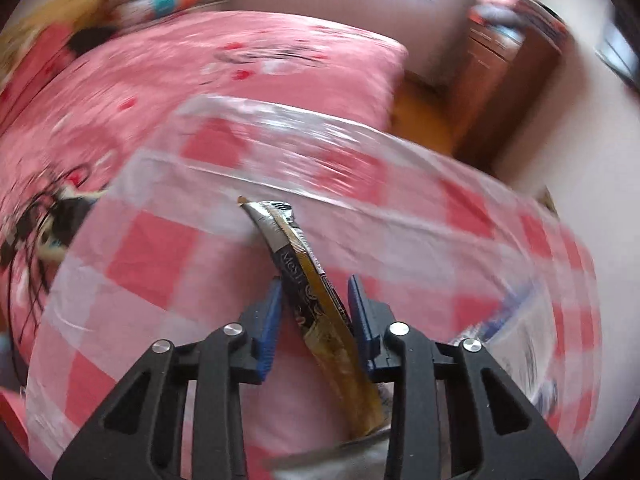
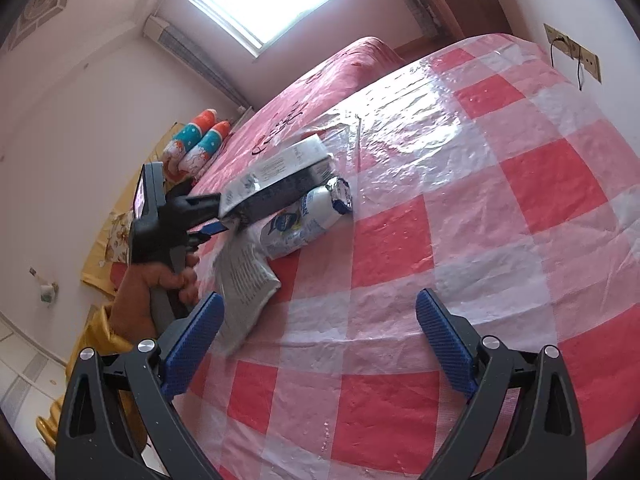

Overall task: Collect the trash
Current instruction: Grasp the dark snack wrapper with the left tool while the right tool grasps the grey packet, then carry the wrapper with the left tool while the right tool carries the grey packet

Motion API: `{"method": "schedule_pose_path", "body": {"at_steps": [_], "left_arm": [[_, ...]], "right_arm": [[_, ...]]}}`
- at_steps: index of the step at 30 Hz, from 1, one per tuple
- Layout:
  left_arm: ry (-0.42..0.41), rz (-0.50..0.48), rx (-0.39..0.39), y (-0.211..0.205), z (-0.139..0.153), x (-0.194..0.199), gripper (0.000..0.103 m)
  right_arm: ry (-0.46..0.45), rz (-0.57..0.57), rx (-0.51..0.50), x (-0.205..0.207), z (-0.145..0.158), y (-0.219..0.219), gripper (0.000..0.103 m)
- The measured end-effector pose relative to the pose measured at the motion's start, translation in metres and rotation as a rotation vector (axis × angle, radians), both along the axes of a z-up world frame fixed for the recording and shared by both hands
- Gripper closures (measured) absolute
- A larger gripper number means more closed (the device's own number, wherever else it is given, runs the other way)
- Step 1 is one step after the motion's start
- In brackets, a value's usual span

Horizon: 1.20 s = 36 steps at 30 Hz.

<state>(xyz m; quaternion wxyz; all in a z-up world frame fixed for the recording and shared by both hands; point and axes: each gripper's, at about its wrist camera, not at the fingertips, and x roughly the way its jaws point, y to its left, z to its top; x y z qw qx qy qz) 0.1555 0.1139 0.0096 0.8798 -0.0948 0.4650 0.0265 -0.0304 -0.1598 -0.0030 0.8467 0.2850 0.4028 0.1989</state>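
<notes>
The left gripper has its 2 blue pads against a flat snack wrapper — clamped on it, pads at 9 and 3 o'clock of the packet. The wrapper's long axis runs from 5 o'clock up to 11 o'clock, torn end pointing away over the checked plastic sheet. In the right wrist view a dark carton lies just above a white bottle, touching it, at 10 o'clock of the right gripper — its jaws stand wide apart, nothing between them. A pink bedspread lies beyond.
</notes>
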Motion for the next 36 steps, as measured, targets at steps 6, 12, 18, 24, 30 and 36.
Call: {"method": "schedule_pose_path", "body": {"at_steps": [6,12,18,24,30,36], "left_arm": [[0.015,-0.256,0.103,-0.058,-0.001,-0.048,0.078],[0.036,-0.369,0.035,-0.086,0.002,-0.088,0.08],[0.045,-0.399,-0.001,-0.093,0.001,-0.114,0.08],[0.024,-0.374,0.043,-0.097,0.001,-0.112,0.07],[-0.016,-0.402,0.104,-0.103,-0.001,-0.111,0.071],[-0.024,-0.371,0.068,-0.089,-0.001,-0.116,0.09]], "right_arm": [[-0.014,-0.041,-0.01,-0.002,0.005,-0.013,0.007],[-0.004,-0.059,-0.014,-0.001,0.004,-0.02,0.008],[0.007,-0.05,-0.079,0.001,0.004,-0.014,0.008],[0.003,-0.02,-0.155,0.009,0.005,0.001,0.008],[-0.004,0.058,-0.173,0.009,0.005,0.015,0.008],[-0.018,0.183,-0.178,0.003,0.006,0.035,0.008]]}}
